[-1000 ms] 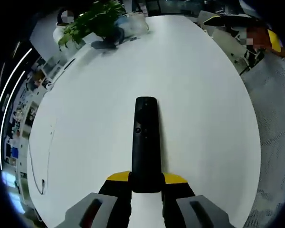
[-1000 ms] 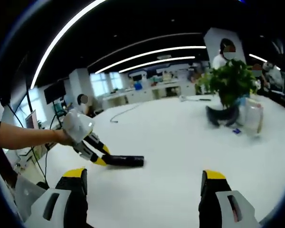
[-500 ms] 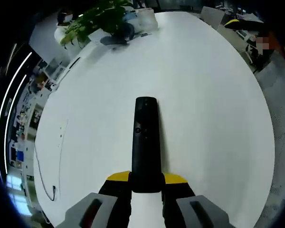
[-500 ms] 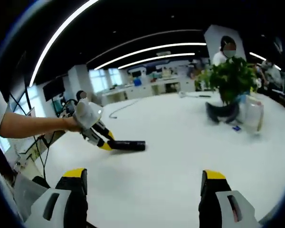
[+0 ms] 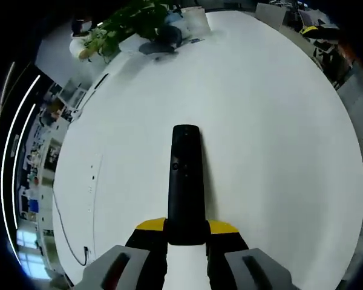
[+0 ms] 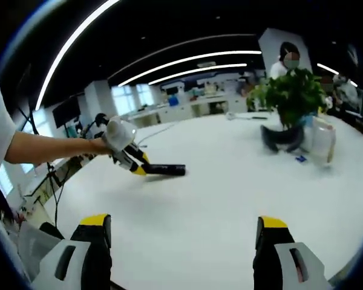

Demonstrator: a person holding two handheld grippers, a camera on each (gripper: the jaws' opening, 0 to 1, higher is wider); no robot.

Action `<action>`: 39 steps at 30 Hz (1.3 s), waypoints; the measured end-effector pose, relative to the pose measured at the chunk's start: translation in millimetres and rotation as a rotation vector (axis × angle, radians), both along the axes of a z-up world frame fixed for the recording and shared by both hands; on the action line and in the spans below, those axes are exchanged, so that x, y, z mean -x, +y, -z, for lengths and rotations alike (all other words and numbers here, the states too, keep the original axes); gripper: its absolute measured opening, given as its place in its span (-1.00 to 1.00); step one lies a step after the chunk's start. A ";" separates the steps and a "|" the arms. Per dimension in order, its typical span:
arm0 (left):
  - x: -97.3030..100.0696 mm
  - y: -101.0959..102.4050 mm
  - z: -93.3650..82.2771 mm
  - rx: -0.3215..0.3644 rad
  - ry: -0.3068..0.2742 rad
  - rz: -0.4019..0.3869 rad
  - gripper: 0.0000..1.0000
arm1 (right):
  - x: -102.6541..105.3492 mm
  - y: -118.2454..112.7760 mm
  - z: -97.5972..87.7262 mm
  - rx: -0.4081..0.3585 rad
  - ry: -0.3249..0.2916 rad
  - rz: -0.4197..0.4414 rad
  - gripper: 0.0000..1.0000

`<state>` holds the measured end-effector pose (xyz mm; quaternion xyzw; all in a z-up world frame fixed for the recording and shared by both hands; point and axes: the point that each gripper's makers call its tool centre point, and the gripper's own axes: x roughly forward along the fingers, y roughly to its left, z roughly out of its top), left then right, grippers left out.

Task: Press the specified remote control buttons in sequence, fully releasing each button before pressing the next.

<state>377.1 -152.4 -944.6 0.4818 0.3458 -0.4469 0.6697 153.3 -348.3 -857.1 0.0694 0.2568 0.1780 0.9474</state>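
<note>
We see first the large white oval table (image 5: 272,139), with a green leafy plant in a dark pot (image 6: 292,103) and a clear plastic jar (image 6: 322,140) beside it at the far end. A thin dark cable (image 5: 69,232) lies near one edge of the table.

The left gripper (image 5: 186,232) has its yellow-tipped jaws closed on the near end of the long slim black remote control (image 5: 186,178). In the right gripper view this left gripper (image 6: 139,166) is held out by a bare arm, and the remote control (image 6: 163,170) seems to be lifted a little above the table, though we cannot be sure of this.

The right gripper (image 6: 183,232) holds nothing; its jaws stand wide apart, well apart from the remote.

We judge that the task is at its beginning: the remote is grasped, but no pressing is visible and the whole sequence of buttons is left to do.

The long axis of the remote runs straight forward along the left jaws. Its free end points away, toward the plant, and the button face is turned up to the camera.
</note>
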 end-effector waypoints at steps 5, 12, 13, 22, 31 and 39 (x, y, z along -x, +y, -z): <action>-13.0 1.0 3.6 -0.003 -0.027 -0.001 -0.56 | 0.1 -0.2 1.9 0.004 0.010 0.001 0.98; -17.0 5.5 10.8 -0.032 -0.053 0.013 -0.56 | 6.1 -2.2 7.0 0.012 0.021 0.010 0.98; -18.4 6.0 11.2 -0.036 -0.057 0.017 -0.56 | 6.2 -2.1 7.4 0.013 0.023 0.010 0.98; -20.2 10.7 23.2 -0.088 -0.057 0.041 -0.55 | 4.6 -2.4 10.6 0.021 0.034 0.013 0.98; -24.3 12.9 22.8 -0.107 -0.068 0.053 -0.54 | 4.8 -2.4 11.2 0.023 0.037 0.013 0.98; -26.1 15.3 22.2 -0.068 -0.063 -0.019 -0.53 | 4.3 -1.0 9.1 0.023 0.031 0.008 0.98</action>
